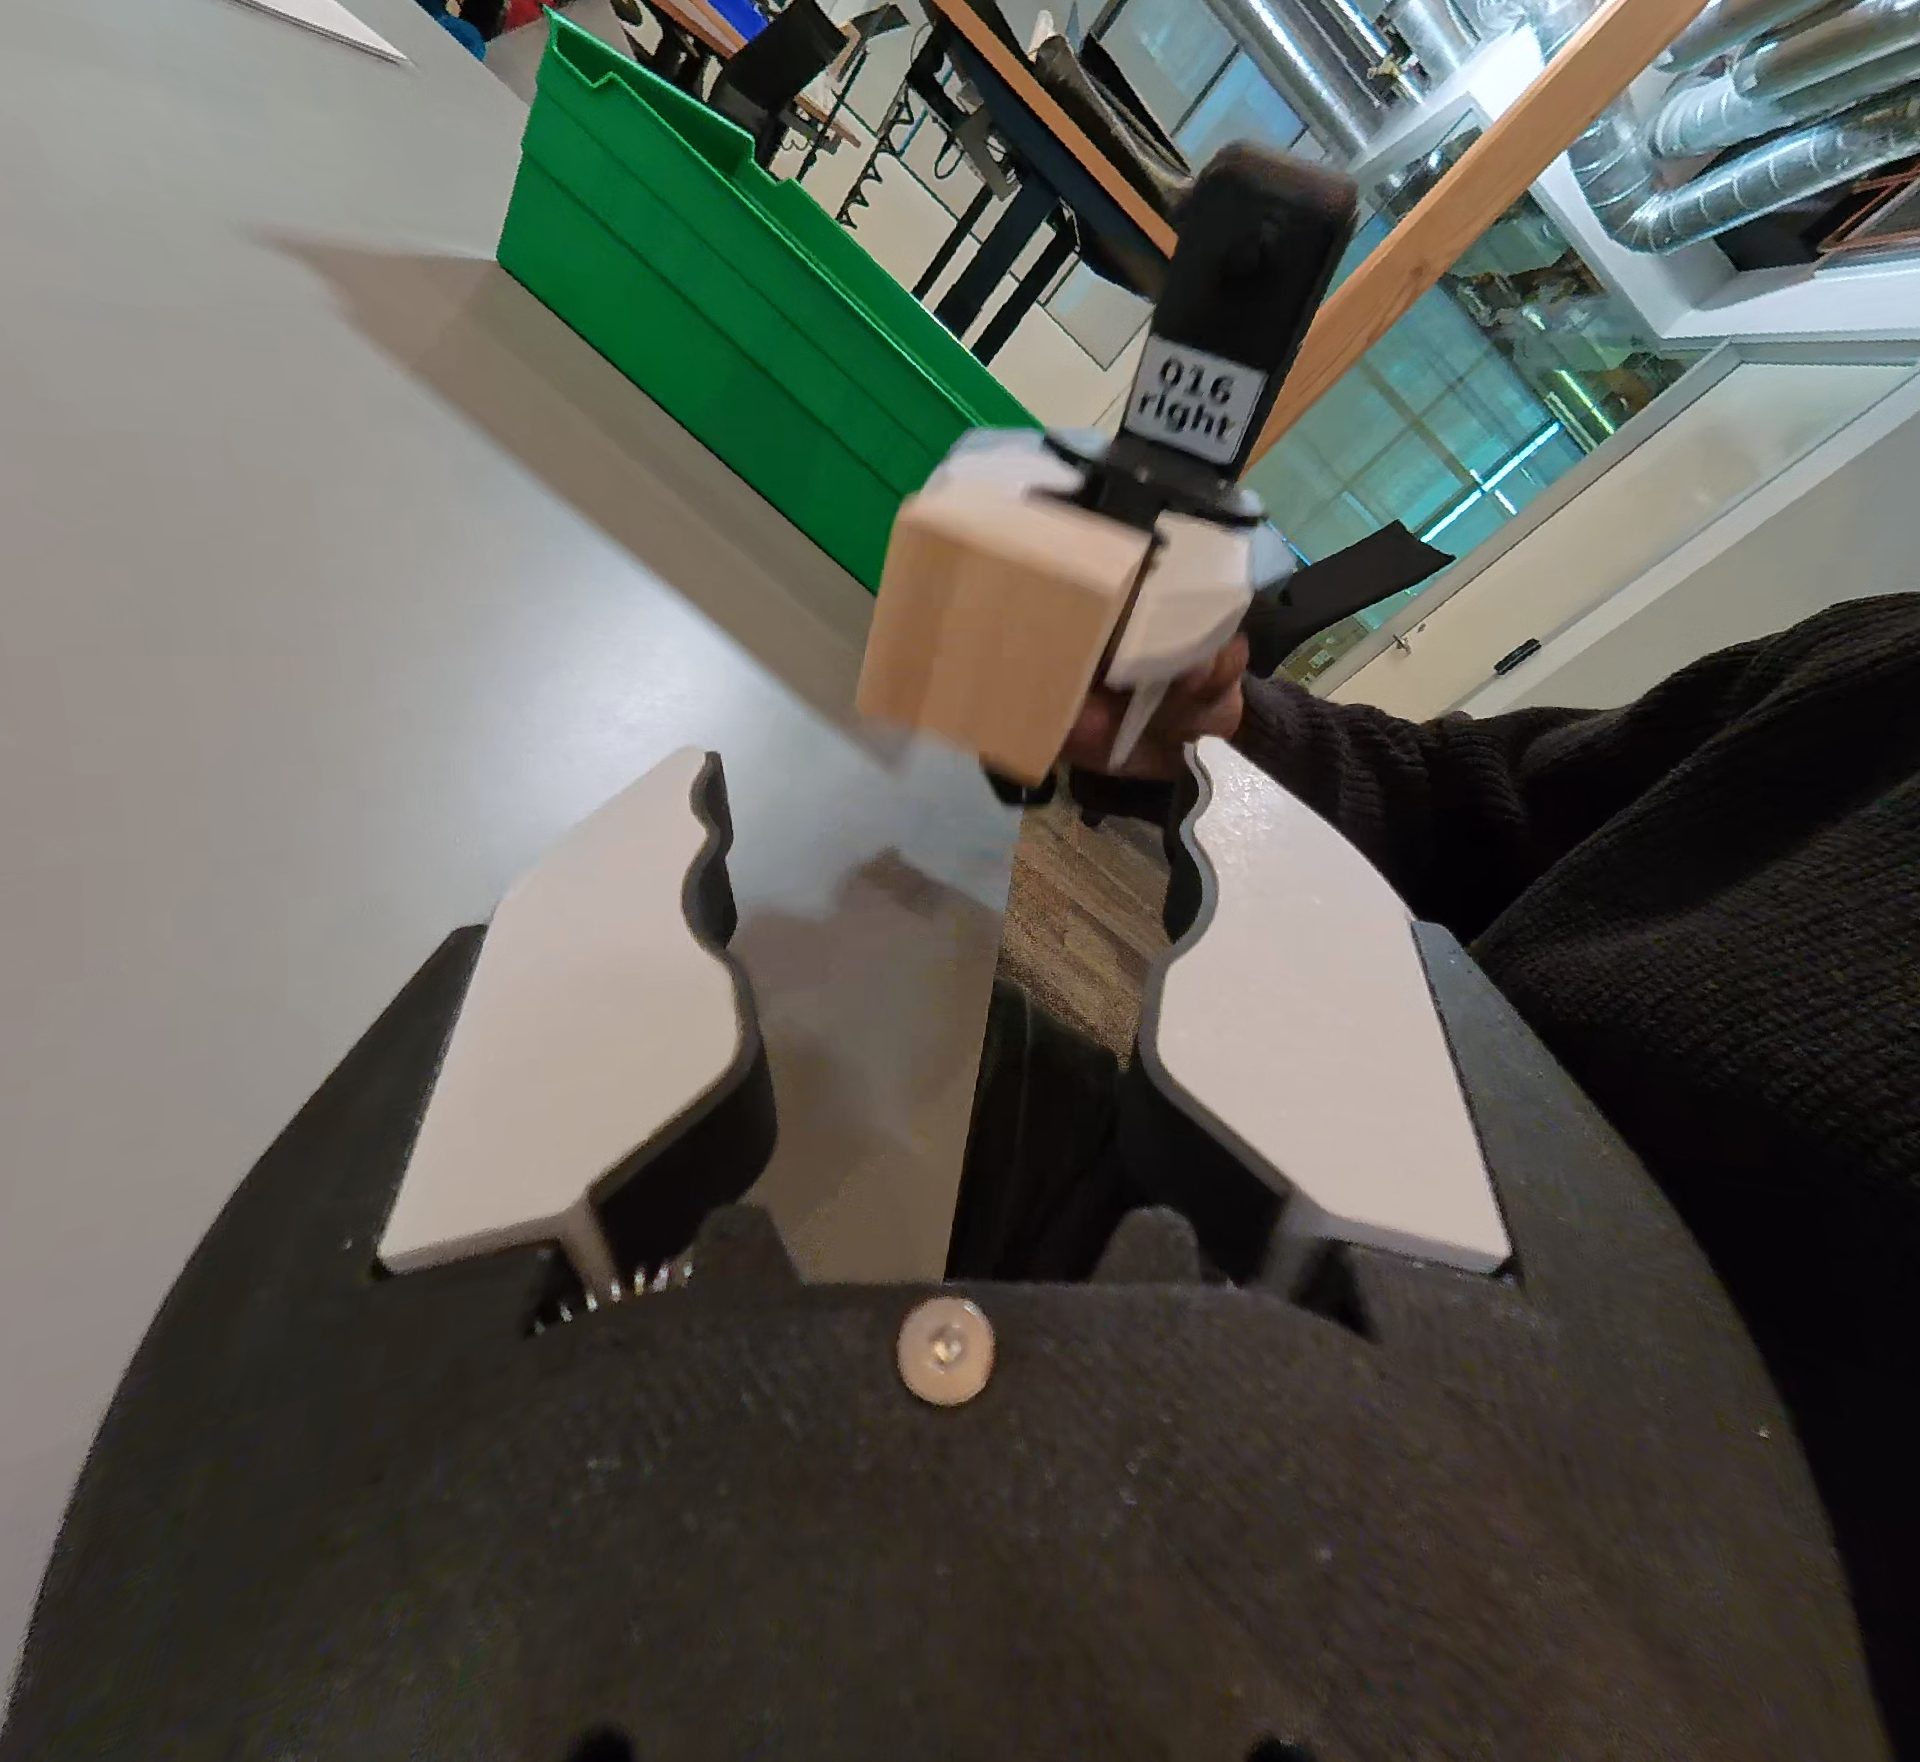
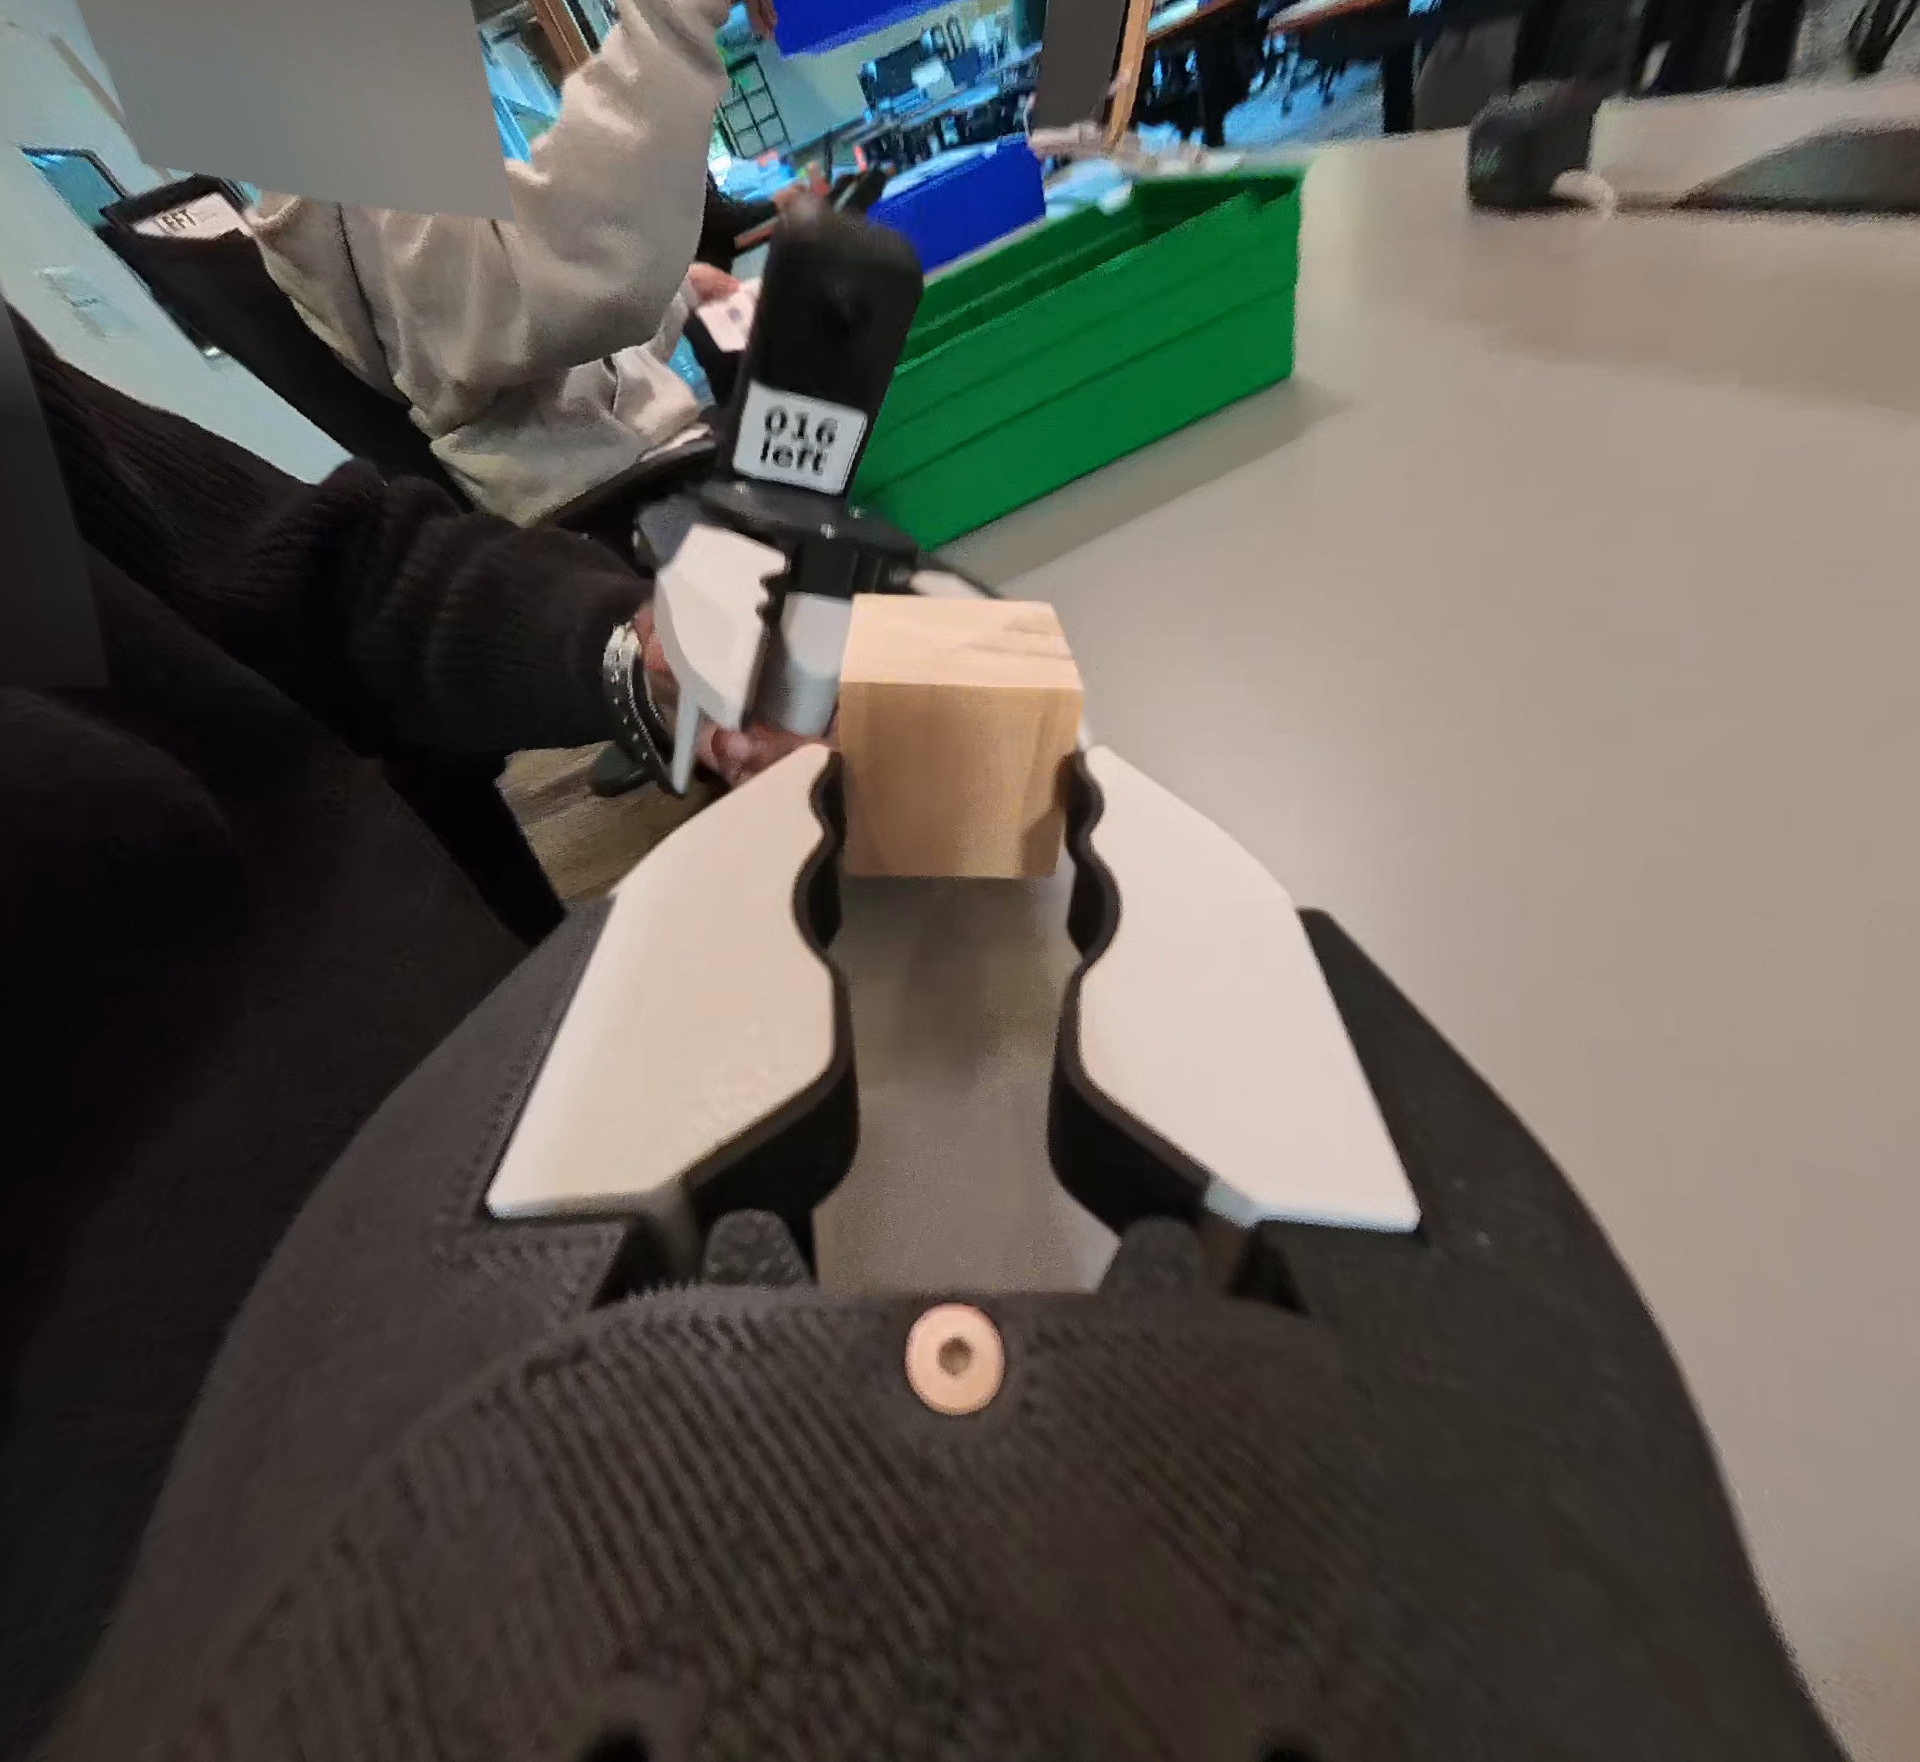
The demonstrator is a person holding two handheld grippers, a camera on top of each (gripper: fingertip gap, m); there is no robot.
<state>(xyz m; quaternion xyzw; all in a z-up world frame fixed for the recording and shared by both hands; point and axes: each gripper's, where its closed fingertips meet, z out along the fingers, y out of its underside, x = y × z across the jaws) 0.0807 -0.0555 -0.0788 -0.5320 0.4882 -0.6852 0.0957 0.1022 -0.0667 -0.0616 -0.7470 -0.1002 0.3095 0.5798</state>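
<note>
1. Grip first: your right claw (image 2: 956, 782) is closed on the wooden block (image 2: 956, 736). One finger presses on each side face, and the block sits at the very tips.
2. In the left wrist view the block (image 1: 987, 642) seems to hang a little above the grey counter (image 1: 260, 673), close to its near edge. The picture is blurred there, so I cannot say this for sure.
3. Your left claw (image 1: 951, 808) is spread wide and has nothing in it. Between its fingers you see only the counter edge and the floor.
4. In the right wrist view your left claw (image 2: 769, 663) is just beside the left face of the block. I cannot tell if it touches the block.
5. The green bin (image 2: 1091, 341) stands on the counter beyond both claws, well apart from the block. What is inside it does not show.
6. Nothing else lies near the block. A dark object (image 2: 1527, 143) is on the far part of the counter, and a person in a light sweater (image 2: 468, 278) sits behind.
</note>
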